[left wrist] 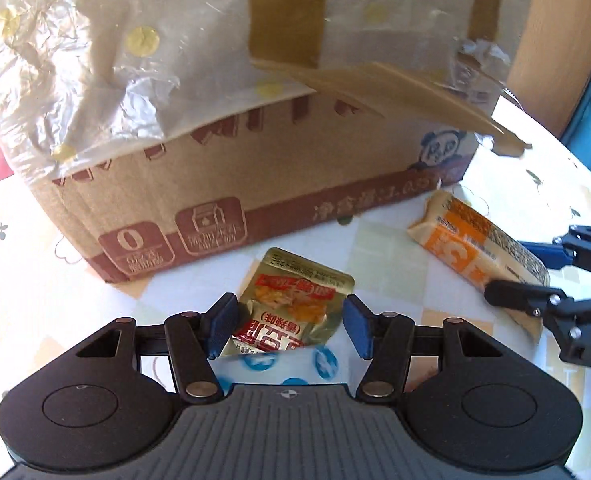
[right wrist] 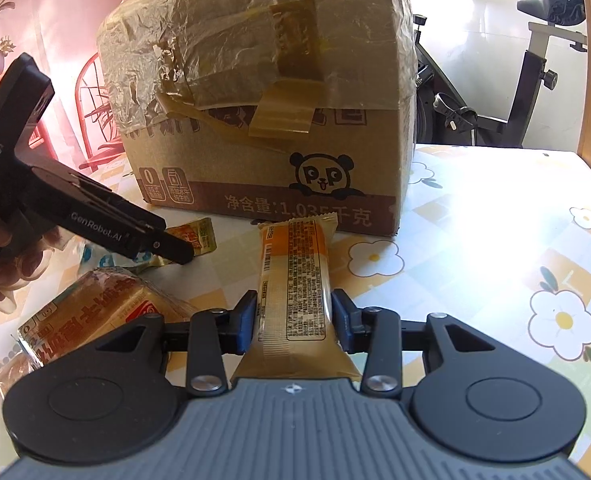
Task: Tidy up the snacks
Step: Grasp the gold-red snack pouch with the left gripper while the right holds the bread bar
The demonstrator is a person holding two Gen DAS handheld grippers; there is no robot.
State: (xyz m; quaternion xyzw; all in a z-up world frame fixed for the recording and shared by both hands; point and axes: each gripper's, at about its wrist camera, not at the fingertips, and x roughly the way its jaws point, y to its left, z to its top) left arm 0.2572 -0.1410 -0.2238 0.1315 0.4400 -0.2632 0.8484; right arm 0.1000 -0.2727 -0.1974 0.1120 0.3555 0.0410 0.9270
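A gold and red snack pouch point(left wrist: 291, 308) lies on the table in front of the cardboard box point(left wrist: 255, 184). My left gripper point(left wrist: 285, 326) is open, its blue pads either side of the pouch's near end. My right gripper point(right wrist: 293, 320) is shut on a long orange and beige snack bar point(right wrist: 295, 280), which points toward the box point(right wrist: 275, 120). The bar point(left wrist: 475, 248) and right gripper point(left wrist: 535, 276) also show at the right of the left wrist view. The left gripper point(right wrist: 167, 250) and pouch point(right wrist: 195, 236) show at the left of the right wrist view.
A wrapped bread pack point(right wrist: 95, 316) lies at the left near my right gripper. A blue-printed clear wrapper point(left wrist: 291, 364) lies under the left gripper. The box's flap carries loose tape and plastic film point(left wrist: 95, 60). The floral tablecloth point(right wrist: 495, 260) stretches right. An exercise bike point(right wrist: 535, 60) stands behind.
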